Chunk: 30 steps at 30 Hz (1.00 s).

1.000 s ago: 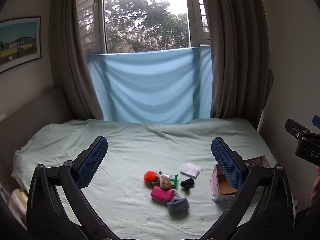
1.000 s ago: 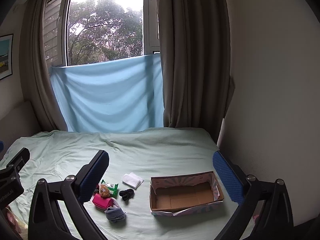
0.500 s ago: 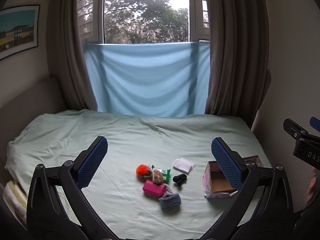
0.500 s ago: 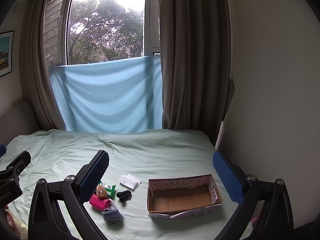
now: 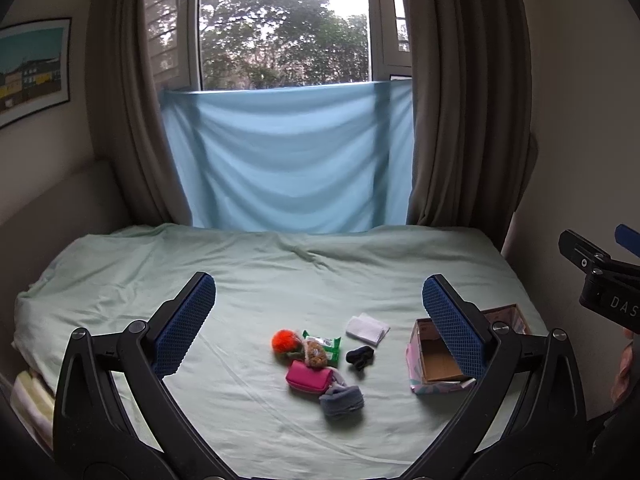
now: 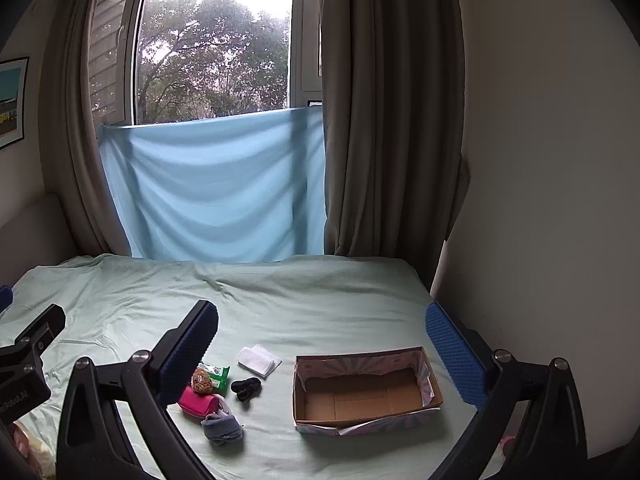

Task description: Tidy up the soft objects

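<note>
Both sets of jaws stand wide and hold nothing, raised above the near edge of the bed, which suits a look over the scene before any pick.

Nearest between the left gripper's jaws lies the heap of soft things: a grey sock closest, touching a pink pouch just beyond it, then a brown toy on a green packet, with an orange ball at the heap's left. A black sock sits a little to the right, and a white cloth beyond that. They are bunched, probably so that either side can reach them.

Between the right gripper's jaws, toward its right finger, the box lies open-topped and empty, well apart from the heap; I judge it the place meant for the soft things, and none is in it yet.

Farther off the sheet is bare up to the blue drape and the window.
</note>
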{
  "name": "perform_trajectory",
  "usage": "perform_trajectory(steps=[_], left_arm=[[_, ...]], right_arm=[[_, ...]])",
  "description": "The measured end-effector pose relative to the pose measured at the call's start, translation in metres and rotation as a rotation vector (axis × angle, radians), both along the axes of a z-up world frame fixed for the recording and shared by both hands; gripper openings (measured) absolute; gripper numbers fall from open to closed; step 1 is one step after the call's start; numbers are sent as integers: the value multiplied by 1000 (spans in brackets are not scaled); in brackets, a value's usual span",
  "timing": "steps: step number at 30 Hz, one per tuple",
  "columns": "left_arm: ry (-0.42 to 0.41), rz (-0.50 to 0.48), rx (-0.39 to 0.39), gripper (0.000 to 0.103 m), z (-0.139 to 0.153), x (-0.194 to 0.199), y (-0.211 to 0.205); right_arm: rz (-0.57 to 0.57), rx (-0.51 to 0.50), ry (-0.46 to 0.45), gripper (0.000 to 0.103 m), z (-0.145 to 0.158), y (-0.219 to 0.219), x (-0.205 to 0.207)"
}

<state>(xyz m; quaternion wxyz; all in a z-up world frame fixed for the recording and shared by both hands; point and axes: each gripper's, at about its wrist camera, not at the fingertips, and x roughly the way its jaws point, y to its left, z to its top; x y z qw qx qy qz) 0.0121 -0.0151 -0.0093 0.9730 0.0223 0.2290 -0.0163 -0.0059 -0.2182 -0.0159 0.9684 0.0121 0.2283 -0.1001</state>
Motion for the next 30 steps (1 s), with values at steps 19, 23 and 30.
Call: perform_trajectory(steps=[19,23,30], left_arm=[[5,3,-25,103,-2,3,4],[4,1,-23,103,-2,4,4],[7,-1,-24,103,-4,6,5]], right_arm=[[-10,5,-3,103,-3,0,-1],[-14,3,-1,103,-2,1,-1],[-16,6,1,103,-3,2,0]])
